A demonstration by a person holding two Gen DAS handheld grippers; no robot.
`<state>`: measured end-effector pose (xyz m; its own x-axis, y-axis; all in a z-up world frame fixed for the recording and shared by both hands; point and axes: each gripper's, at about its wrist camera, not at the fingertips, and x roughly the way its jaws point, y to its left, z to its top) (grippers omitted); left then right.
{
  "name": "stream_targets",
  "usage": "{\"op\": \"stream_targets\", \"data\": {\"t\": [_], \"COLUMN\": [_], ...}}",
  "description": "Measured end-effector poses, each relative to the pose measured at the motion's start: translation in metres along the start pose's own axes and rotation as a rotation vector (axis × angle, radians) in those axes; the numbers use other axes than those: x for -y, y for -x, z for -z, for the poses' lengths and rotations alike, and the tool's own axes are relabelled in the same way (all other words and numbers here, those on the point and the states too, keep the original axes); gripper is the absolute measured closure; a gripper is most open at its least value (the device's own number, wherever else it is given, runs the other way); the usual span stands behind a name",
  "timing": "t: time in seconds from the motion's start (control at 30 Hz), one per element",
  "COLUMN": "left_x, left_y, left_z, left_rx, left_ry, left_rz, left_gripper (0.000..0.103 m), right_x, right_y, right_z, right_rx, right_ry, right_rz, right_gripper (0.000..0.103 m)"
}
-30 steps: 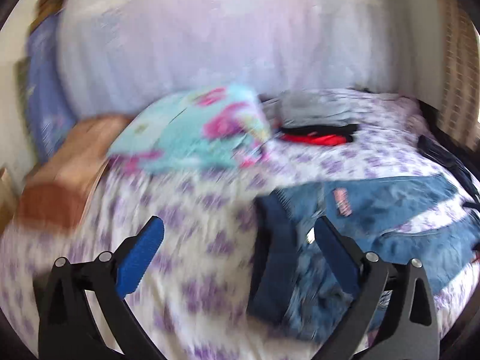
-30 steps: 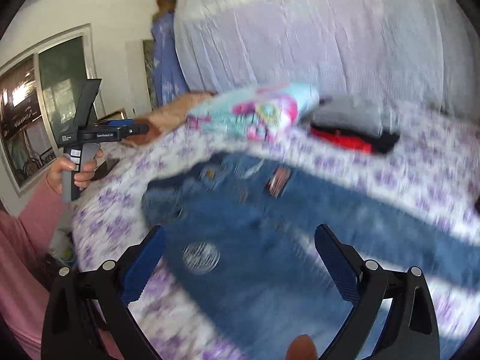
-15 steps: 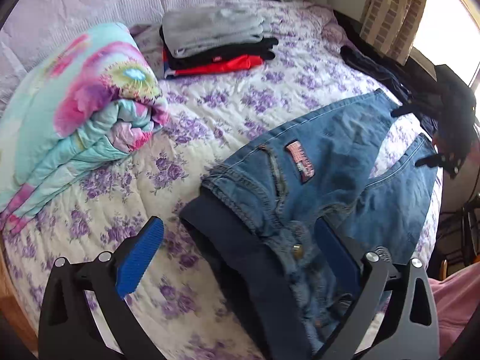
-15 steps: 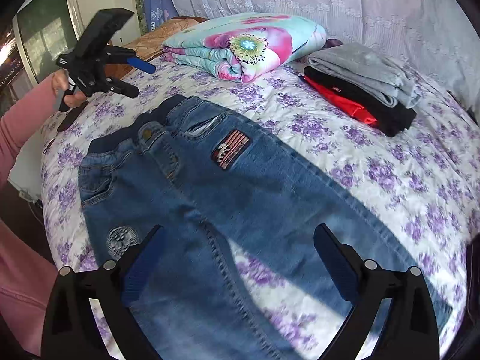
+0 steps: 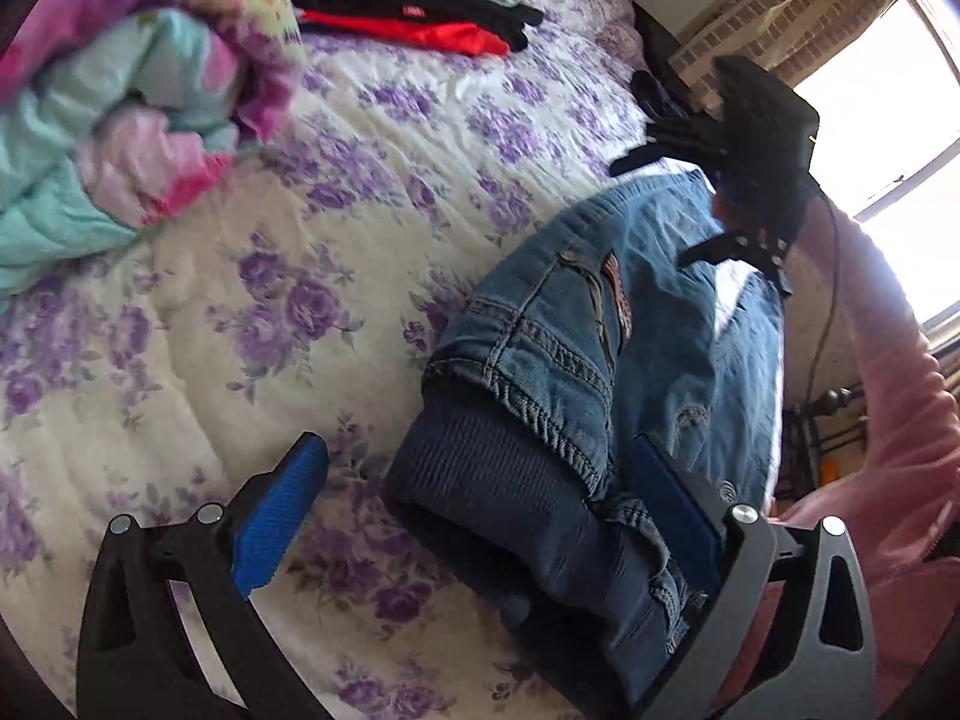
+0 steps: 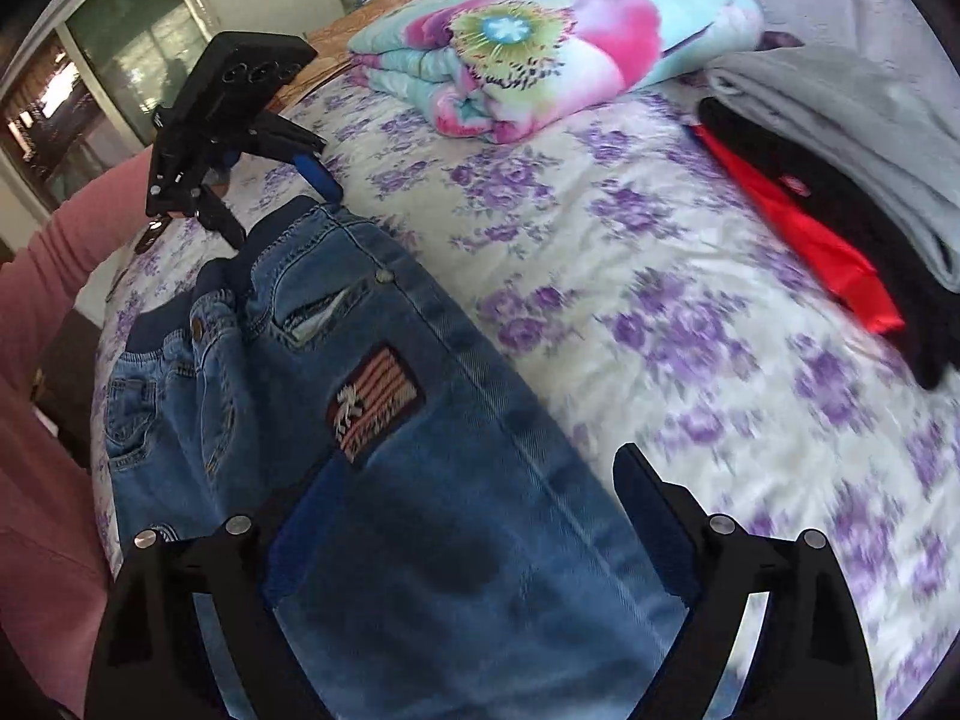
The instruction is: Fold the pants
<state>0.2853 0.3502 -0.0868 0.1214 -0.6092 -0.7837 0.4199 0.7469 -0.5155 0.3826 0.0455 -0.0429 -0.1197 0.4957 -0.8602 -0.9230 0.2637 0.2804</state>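
A bed [image 6: 660, 276] with a purple-flowered cover holds blue jeans [image 6: 372, 420] spread flat, a folded floral blanket [image 6: 540, 42] and stacked clothes [image 6: 840, 180] beyond them, the released left gripper [image 5: 474, 516] straddling the waistband, the released right gripper [image 6: 456, 534] over one leg.

Left wrist view: low and close above the waistband end of the jeans [image 5: 576, 360], facing along the legs toward the window [image 5: 888, 138]
Right wrist view: close above a leg of the jeans [image 6: 384, 450], facing toward the waistband and a glass door [image 6: 120, 60]
Facing: roughly opposed; each view shows the other gripper
Shared: jeans, floral bedspread [image 5: 198, 312], folded blanket [image 6: 540, 42], stacked clothes [image 6: 840, 144]
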Motion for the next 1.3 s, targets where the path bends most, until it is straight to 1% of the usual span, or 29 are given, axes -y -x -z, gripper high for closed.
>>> {"op": "stream_targets", "data": {"t": [0.07, 0.1, 0.13, 0.17, 0.2, 0.23, 0.27, 0.3, 0.37, 0.5, 0.6, 0.67, 0.7, 0.73, 0.83, 0.9, 0.97, 1.0, 1.03, 1.17, 1.23, 1.3], "left_x": [-0.003, -0.002, -0.001, 0.002, 0.003, 0.004, 0.003, 0.002, 0.005, 0.030, 0.065, 0.090, 0.102, 0.115, 0.151, 0.165, 0.177, 0.181, 0.184, 0.178, 0.174, 0.175], "left_y": [-0.007, -0.008, -0.009, -0.010, -0.011, -0.012, -0.012, -0.012, -0.006, 0.014, 0.031, 0.044, 0.048, 0.053, 0.067, 0.068, 0.059, 0.053, 0.043, 0.013, 0.003, 0.000], "left_z": [-0.002, -0.002, -0.003, -0.004, -0.004, -0.004, -0.005, -0.005, -0.002, 0.004, 0.013, 0.025, 0.031, 0.039, 0.073, 0.096, 0.117, 0.127, 0.139, 0.171, 0.181, 0.190], "left_rx": [-0.007, -0.002, 0.006, 0.012, 0.012, 0.016, 0.018, 0.020, 0.031, 0.081, 0.113, 0.137, 0.146, 0.156, 0.182, 0.180, 0.158, 0.143, 0.123, 0.086, 0.106, 0.143], "left_ry": [-0.001, -0.005, -0.013, -0.026, -0.033, -0.039, -0.041, -0.041, -0.046, -0.128, -0.215, -0.278, -0.306, -0.336, -0.408, -0.441, -0.474, -0.485, -0.497, -0.501, -0.485, -0.476], "left_rz": [0.049, 0.078, 0.105, 0.130, 0.136, 0.121, 0.113, 0.110, 0.093, 0.019, -0.048, -0.084, -0.100, -0.113, -0.140, -0.169, -0.208, -0.225, -0.248, -0.336, -0.351, -0.366], "left_gripper": [0.006, 0.007, 0.013, 0.030, 0.034, 0.042, 0.049, 0.051, 0.058, 0.064, 0.068, 0.069, 0.069, 0.069, 0.069, 0.069, 0.069, 0.069, 0.069, 0.068, 0.068, 0.068], "right_x": [0.003, 0.003, 0.002, 0.002, 0.001, 0.000, -0.001, -0.003, -0.012, -0.042, -0.088, -0.129, -0.146, -0.172, -0.232, -0.266, -0.298, -0.308, -0.320, -0.339, -0.345, -0.346], "right_y": [-0.014, -0.018, -0.025, -0.029, -0.034, -0.039, -0.042, -0.043, -0.036, 0.003, 0.034, 0.054, 0.058, 0.065, 0.069, 0.062, 0.042, 0.032, 0.014, -0.039, -0.062, -0.073], "right_z": [-0.010, -0.013, -0.018, -0.020, -0.023, -0.024, -0.024, -0.024, -0.021, -0.013, 0.000, 0.015, 0.020, 0.031, 0.059, 0.077, 0.097, 0.107, 0.118, 0.149, 0.160, 0.166], "right_rx": [-0.019, -0.027, -0.039, -0.051, -0.067, -0.088, -0.105, -0.115, -0.102, -0.019, 0.034, 0.069, 0.079, 0.099, 0.126, 0.134, 0.126, 0.120, 0.106, 0.078, 0.066, 0.079], "right_ry": [0.013, 0.020, 0.030, 0.036, 0.046, 0.056, 0.059, 0.065, 0.091, 0.118, 0.160, 0.196, 0.219, 0.256, 0.346, 0.403, 0.462, 0.482, 0.500, 0.587, 0.637, 0.638], "right_rz": [-0.066, -0.099, -0.131, -0.142, -0.144, -0.142, -0.139, -0.130, -0.096, -0.006, 0.082, 0.164, 0.192, 0.234, 0.331, 0.368, 0.424, 0.446, 0.505, 0.678, 0.750, 0.798], "right_gripper": [0.017, 0.020, 0.024, 0.032, 0.045, 0.053, 0.066, 0.070, 0.082, 0.088, 0.090, 0.090, 0.090, 0.090, 0.090, 0.090, 0.090, 0.090, 0.090, 0.090, 0.090, 0.087]}}
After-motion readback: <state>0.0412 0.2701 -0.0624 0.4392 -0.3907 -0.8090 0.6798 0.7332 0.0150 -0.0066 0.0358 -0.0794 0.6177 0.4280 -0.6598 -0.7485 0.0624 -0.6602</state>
